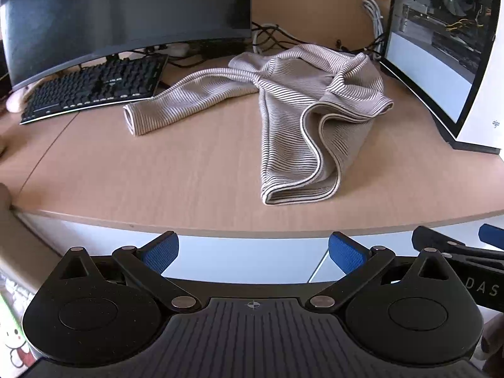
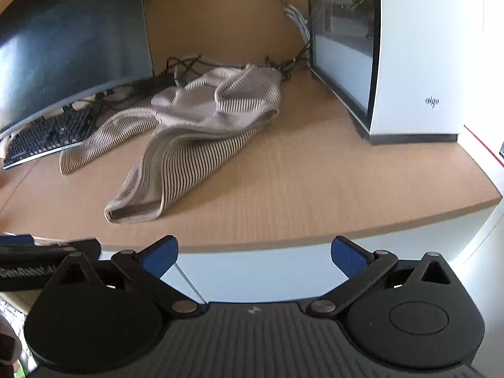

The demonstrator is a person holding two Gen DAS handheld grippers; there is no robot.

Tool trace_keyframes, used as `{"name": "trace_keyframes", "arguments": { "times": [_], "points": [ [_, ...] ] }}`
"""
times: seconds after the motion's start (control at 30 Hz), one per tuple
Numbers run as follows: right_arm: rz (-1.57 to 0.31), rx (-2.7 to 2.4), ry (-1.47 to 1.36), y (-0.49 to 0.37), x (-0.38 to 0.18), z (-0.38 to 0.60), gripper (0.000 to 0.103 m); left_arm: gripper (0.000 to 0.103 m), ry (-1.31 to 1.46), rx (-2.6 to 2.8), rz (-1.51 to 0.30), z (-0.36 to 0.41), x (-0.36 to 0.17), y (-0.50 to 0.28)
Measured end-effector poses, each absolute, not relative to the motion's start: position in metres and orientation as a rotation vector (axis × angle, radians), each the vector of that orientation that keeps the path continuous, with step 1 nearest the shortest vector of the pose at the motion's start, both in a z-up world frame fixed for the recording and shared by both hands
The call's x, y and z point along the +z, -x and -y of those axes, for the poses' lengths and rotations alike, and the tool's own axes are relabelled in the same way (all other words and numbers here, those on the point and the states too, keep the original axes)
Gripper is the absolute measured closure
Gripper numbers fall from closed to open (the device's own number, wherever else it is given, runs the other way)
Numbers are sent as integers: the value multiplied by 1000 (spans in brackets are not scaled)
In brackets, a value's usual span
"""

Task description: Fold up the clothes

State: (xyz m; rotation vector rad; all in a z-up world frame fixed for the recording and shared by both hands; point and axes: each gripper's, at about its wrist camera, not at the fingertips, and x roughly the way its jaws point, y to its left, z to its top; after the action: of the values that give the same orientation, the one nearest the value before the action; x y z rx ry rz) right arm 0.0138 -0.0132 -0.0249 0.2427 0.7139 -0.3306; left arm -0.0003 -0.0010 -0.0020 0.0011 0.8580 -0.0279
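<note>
I had both grippers held off the front edge of the desk, short of the wood, and neither touched anything. The left gripper had its jaws spread wide with nothing between the blue pads, and the right gripper was the same, jaws wide apart and empty. In the left view I could see the tip of the right gripper poking in at the right edge; in the right view the left one showed at the left edge. The striped top lay crumpled on the desk ahead of me, beige with thin dark lines, unfolded. One sleeve ran out to the left, its cuff ending just beside the front edge of the black keyboard. The body of the top was bunched and doubled over itself, with the hem curling in a loop near the front of the desk, well short of the edge. Behind the keyboard stood a dark curved monitor. To the right of the top, a little apart from it, stood a white computer case with a glass side. A tangle of cables sat at the back of the desk, just behind the top.
</note>
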Motion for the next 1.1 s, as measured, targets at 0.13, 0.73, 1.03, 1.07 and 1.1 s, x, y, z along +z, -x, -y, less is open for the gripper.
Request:
{"name": "trace_keyframes", "arguments": {
  "times": [0.13,0.73,1.03,1.07,1.1],
  "points": [
    [-720,-332,-229,-14,-25,11,0,0,8,-28,-882,-5,-5,-5],
    [-749,-333,-181,-15,-27,2,0,0,-20,9,-894,3,-14,9],
    [-760,-336,-180,-15,-29,1,0,0,-17,8,-904,4,-18,10],
    [-761,-336,-180,-15,-29,1,0,0,-17,9,-906,3,-18,10],
    [-763,-336,-180,-15,-29,1,0,0,-17,9,-907,3,-18,10]
  ]
}}
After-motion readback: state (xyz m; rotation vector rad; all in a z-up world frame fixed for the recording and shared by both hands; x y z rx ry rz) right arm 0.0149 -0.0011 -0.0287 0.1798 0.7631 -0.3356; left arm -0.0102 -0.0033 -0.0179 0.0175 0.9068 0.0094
